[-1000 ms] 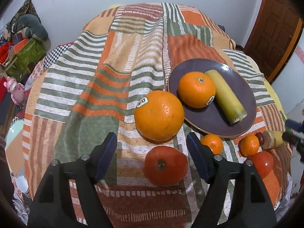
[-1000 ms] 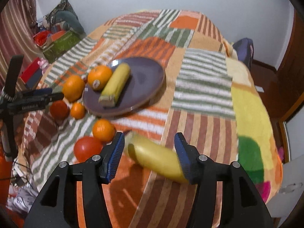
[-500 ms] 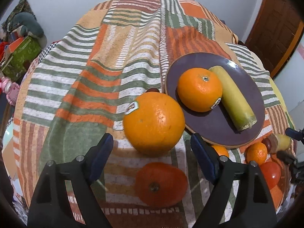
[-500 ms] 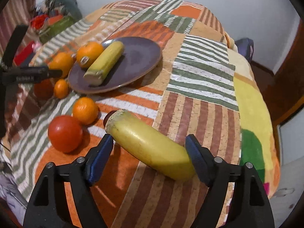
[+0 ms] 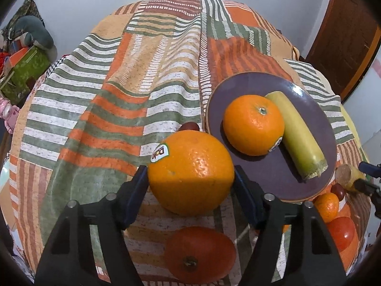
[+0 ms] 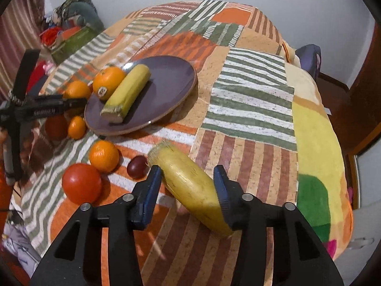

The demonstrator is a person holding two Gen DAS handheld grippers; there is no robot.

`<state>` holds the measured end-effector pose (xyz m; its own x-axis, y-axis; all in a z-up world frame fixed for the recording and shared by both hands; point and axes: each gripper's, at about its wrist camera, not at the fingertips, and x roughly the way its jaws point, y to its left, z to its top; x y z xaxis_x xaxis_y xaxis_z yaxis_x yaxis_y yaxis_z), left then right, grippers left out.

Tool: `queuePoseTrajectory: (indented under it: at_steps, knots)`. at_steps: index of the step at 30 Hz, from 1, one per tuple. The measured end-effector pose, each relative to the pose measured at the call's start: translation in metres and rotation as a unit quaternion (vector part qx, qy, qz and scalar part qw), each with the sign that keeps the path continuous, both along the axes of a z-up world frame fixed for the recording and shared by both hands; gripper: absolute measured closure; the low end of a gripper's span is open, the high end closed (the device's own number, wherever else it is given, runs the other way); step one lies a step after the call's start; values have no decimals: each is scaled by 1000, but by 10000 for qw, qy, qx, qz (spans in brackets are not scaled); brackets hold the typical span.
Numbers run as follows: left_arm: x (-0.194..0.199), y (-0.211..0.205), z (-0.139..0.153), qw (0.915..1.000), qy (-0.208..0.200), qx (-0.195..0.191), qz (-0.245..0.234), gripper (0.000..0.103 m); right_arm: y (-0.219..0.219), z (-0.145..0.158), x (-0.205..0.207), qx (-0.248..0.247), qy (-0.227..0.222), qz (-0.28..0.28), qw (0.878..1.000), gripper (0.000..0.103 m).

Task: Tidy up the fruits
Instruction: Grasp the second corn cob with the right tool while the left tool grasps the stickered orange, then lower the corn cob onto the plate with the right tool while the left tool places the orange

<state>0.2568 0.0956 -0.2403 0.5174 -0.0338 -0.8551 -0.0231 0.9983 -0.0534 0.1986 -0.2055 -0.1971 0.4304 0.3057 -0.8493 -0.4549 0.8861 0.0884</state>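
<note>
A purple plate (image 5: 307, 109) (image 6: 171, 81) on the striped bedspread holds an orange (image 5: 253, 125) (image 6: 108, 82) and a cut banana piece (image 5: 295, 133) (image 6: 127, 93). My left gripper (image 5: 190, 181) has its pads against both sides of a big stickered orange (image 5: 190, 171), beside the plate. My right gripper (image 6: 188, 183) holds a second banana piece (image 6: 190, 186) between its fingers, lifted and tilted. It also shows in the left wrist view (image 5: 350, 176).
Loose on the cloth lie two red tomatoes (image 6: 82, 182) (image 5: 200, 255), small mandarins (image 6: 103, 156) (image 6: 76, 127) and a dark plum (image 6: 137, 165). Another plum (image 5: 189, 126) sits behind the big orange. Boxes and clutter (image 5: 21, 69) stand at far left.
My left gripper moved forward and closed around the big orange. My right gripper narrowed on the banana piece and raised it, uncovering the plum.
</note>
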Motion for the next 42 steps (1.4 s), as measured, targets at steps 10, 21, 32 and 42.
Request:
queuePoseTrajectory:
  at_steps: [10, 21, 32, 42]
  knots:
    - [-6, -1, 5, 10000, -17, 5, 1, 34, 9, -15, -2, -427, 22, 111, 9990, 41]
    - [-20, -5, 27, 9996, -251, -108, -53, 34, -3, -9, 0, -231, -137, -394, 9989, 62]
    - [-24, -32, 40, 9983, -329, -231, -429, 34, -16, 8, 3, 285, -255, -694, 9969, 67]
    - [-19, -60, 36, 9962, -241, -312, -780, 34, -2, 35, 16, 766, -561, -587, 9937, 68]
